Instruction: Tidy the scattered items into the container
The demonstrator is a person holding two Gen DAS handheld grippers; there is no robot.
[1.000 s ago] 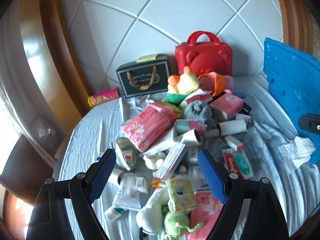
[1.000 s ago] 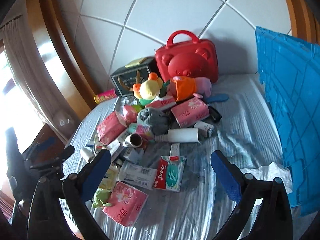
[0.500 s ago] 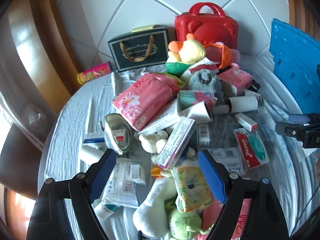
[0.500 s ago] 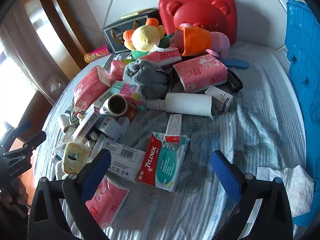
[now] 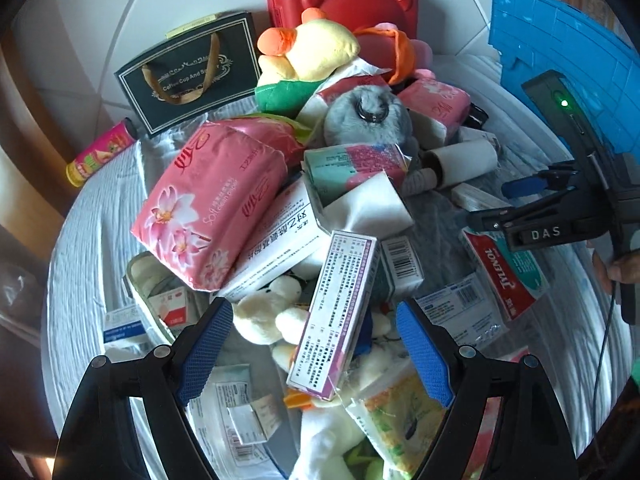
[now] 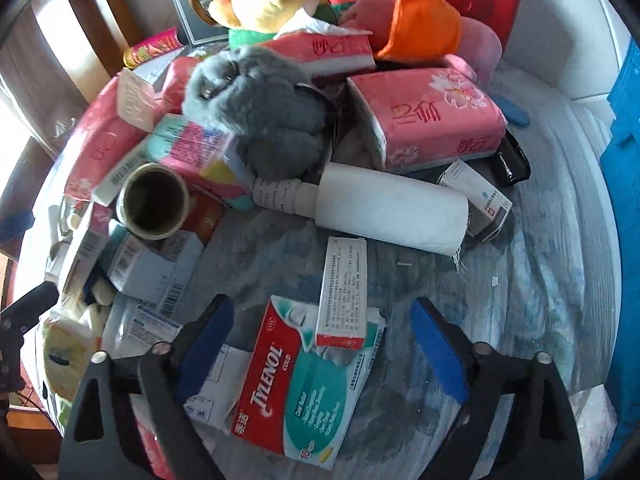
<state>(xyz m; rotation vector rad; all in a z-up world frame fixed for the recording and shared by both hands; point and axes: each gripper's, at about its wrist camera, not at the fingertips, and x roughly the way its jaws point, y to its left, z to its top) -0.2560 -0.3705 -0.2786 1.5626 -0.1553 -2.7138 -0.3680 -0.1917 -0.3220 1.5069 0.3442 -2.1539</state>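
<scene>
Jaws of the left gripper point(image 5: 314, 354) are gaping open, straddling a long medicine box point(image 5: 334, 312) atop the pile. Right gripper point(image 6: 322, 348) jaws are likewise spreading wide above a Tylenol box point(image 6: 296, 384); the blue container point(image 6: 624, 128) is standing at right.

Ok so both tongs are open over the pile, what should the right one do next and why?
Probably lower the right tongs a little and close on the Tylenol box. The tongs are open and hold nothing, and that box lies flat right between the fingers at the pile's near edge. The small white box rests partly on it, so it may slide off when lifted.
</scene>
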